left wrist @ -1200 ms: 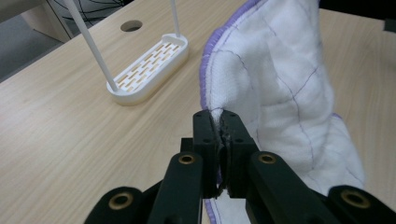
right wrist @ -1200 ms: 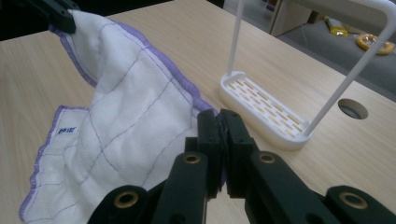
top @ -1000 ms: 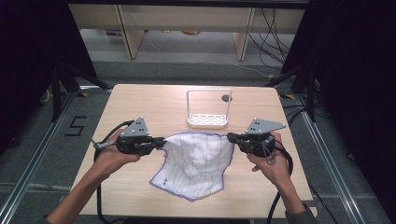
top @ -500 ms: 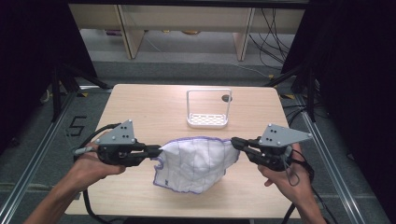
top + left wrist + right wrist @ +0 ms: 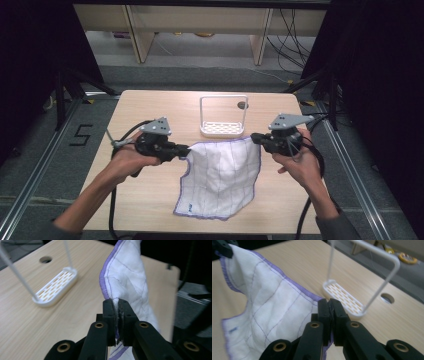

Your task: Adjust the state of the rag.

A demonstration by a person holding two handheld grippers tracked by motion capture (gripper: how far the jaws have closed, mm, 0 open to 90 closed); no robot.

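A white quilted cloth [image 5: 220, 175] with a purple hem hangs stretched between my two grippers above the wooden table [image 5: 150, 200]. My left gripper [image 5: 186, 149] is shut on the cloth's upper left corner, and its pads pinch the hem [image 5: 117, 305]. My right gripper [image 5: 255, 138] is shut on the upper right corner [image 5: 329, 305]. The cloth [image 5: 269, 307] slopes down from both corners, and its lower edge rests on the table near the front. A small blue mark sits near the lower left corner [image 5: 191, 205].
A white wire rack [image 5: 223, 116] with a slotted base stands just beyond the cloth at the table's middle back [image 5: 53, 287] [image 5: 344, 296]. A round hole [image 5: 243, 105] lies in the tabletop beside it. Cables trail off both grippers toward the front edge.
Both grippers drew apart and back with the cloth bunched, then came forward and closer again. The cloth now hangs spread wider and reaches farther toward the front edge.
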